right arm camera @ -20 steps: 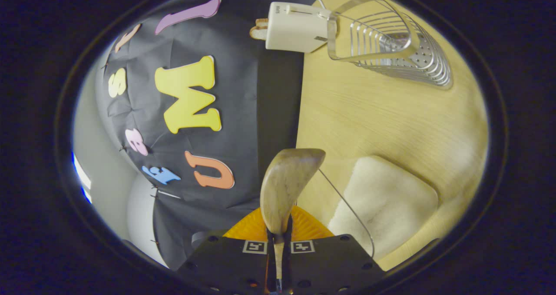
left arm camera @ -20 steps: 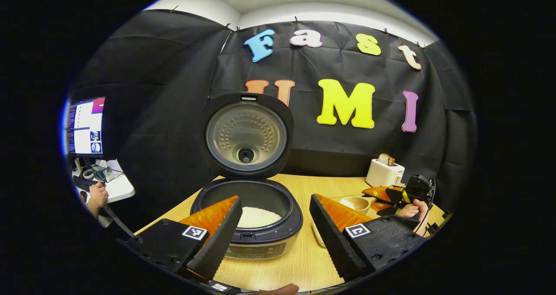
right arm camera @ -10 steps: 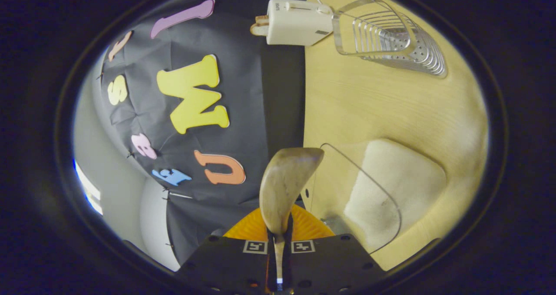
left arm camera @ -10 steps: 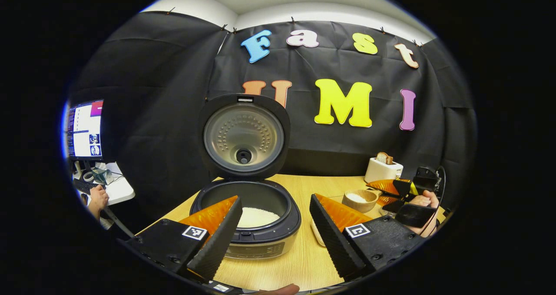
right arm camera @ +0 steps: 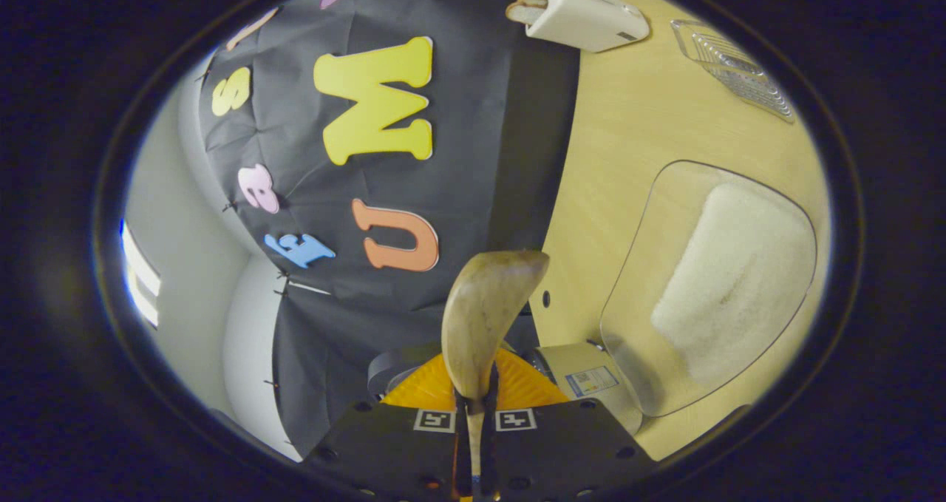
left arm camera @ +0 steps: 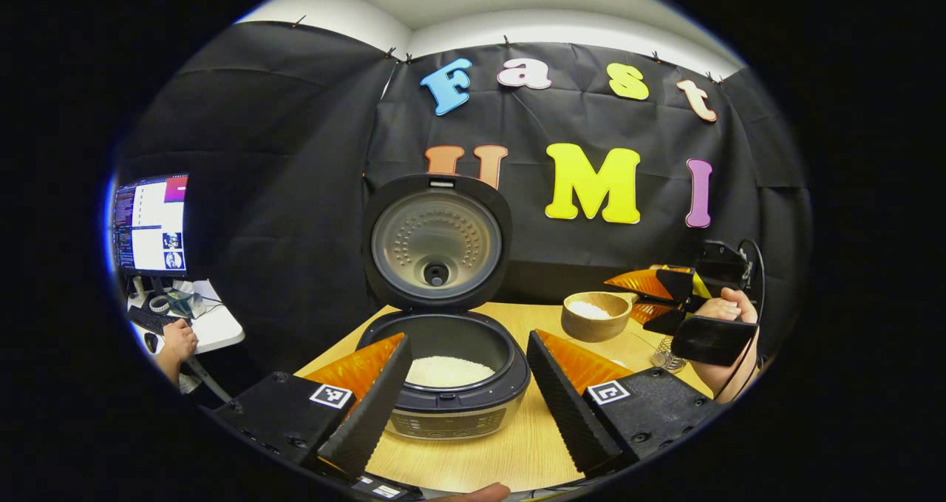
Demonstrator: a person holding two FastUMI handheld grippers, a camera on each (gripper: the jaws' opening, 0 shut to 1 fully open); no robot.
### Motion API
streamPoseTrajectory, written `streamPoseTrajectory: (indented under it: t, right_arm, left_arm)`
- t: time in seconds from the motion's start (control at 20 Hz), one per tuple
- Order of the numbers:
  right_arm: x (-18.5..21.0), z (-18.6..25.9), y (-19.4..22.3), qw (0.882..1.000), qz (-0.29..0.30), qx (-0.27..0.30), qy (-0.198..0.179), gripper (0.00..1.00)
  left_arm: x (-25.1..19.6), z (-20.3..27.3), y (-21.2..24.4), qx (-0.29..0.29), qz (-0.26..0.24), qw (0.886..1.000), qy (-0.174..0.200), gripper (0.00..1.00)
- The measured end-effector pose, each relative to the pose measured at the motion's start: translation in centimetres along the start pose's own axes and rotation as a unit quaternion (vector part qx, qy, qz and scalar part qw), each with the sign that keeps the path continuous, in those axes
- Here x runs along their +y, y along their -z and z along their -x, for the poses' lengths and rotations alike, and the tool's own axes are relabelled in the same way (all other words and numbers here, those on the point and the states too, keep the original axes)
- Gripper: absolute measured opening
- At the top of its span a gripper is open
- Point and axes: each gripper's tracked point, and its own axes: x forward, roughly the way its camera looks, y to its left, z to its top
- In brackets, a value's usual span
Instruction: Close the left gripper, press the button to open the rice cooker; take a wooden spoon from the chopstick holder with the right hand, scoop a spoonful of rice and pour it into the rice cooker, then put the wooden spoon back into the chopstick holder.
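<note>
Table (left arm camera: 510,450): pale wood, lower frame.
Left claw (left arm camera: 467,395): fingers spread wide, empty.
Rice cooker (left arm camera: 443,384): centre, just beyond, lid up.
Right claw (right arm camera: 473,413): clamped on wooden spoon (right arm camera: 484,317), bottom centre.
Rice container (right arm camera: 709,287): clear, right.

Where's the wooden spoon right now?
In the right gripper view, the wooden spoon is clamped in the right tool, bowl raised before the booth wall, left of the table.

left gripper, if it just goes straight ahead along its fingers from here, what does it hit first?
Most likely the rice cooker: the open left gripper points at its front rim, with the raised lid behind. Nothing shows between the fingers and the cooker, though depth is hard to judge in this fisheye view.
</note>
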Motion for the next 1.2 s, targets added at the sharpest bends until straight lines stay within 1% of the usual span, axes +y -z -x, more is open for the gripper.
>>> streamPoseTrajectory:
  t: [0.15,0.2,0.3,0.35,0.5,0.55,0.6,0.65,0.7,0.75,0.8,0.85,0.95,1.1,1.2]
  right_arm:
    - [2.3,-2.0,2.1,0.999,0.037,0.012,0.007,0.05]
    - [3.1,-2.6,2.8,0.998,0.054,0.014,0.013,0.07]
    - [4.5,-4.0,4.1,0.995,0.099,0.010,0.027,0.05]
    - [5.1,-4.7,4.7,0.991,0.126,0.007,0.036,0.03]
    - [6.6,-6.6,6.6,0.976,0.205,0.006,0.074,0.05]
    - [7.0,-7.1,7.1,0.969,0.230,0.004,0.087,0.05]
    - [7.3,-7.6,7.4,0.961,0.258,0.000,0.102,0.03]
    - [7.5,-8.0,7.5,0.951,0.284,-0.008,0.118,0.04]
    - [7.8,-8.3,7.5,0.942,0.305,-0.026,0.135,0.02]
    - [8.1,-8.7,7.6,0.931,0.332,-0.034,0.148,0.05]
    - [8.5,-9.1,7.9,0.919,0.360,-0.037,0.157,0.05]
    - [9.1,-9.4,8.2,0.908,0.384,-0.040,0.162,0.05]
    - [9.9,-9.8,8.8,0.890,0.422,-0.044,0.168,0.05]
    - [10.5,-9.9,9.0,0.866,0.464,-0.062,0.177,0.05]
    - [11.0,-10.0,10.0,0.849,0.496,-0.060,0.173,0.05]
  left_arm:
    - [0.4,0.4,-0.1,-0.002,-0.003,1.000,-0.002,0.99]
    - [0.5,0.5,-0.2,-0.004,-0.003,1.000,-0.003,0.99]
    - [0.5,0.7,-0.5,-0.008,-0.002,1.000,-0.003,0.99]
    - [0.5,0.8,-0.6,-0.010,-0.003,1.000,-0.002,0.99]
    - [0.5,1.2,-1.0,-0.016,-0.009,1.000,0.002,0.99]
    - [0.7,1.3,-1.0,-0.018,-0.011,1.000,0.002,0.99]
    - [1.0,1.3,-1.0,-0.020,-0.011,1.000,0.000,0.99]
    - [1.3,1.3,-0.9,-0.019,-0.010,1.000,-0.001,0.99]
    - [1.4,1.2,-0.8,-0.018,-0.007,1.000,-0.003,0.99]
    - [1.8,1.1,-0.7,-0.015,-0.005,1.000,-0.006,0.99]
    - [2.3,1.1,-0.6,-0.014,-0.002,1.000,-0.010,0.96]
    - [2.6,1.2,-0.6,-0.012,0.000,1.000,-0.015,0.99]
    - [3.6,1.1,-0.5,-0.012,0.003,1.000,-0.028,0.99]
    - [3.9,1.0,-0.4,-0.008,0.007,0.999,-0.033,1.00]
    - [4.0,1.1,-0.3,-0.008,0.002,0.999,-0.036,0.99]
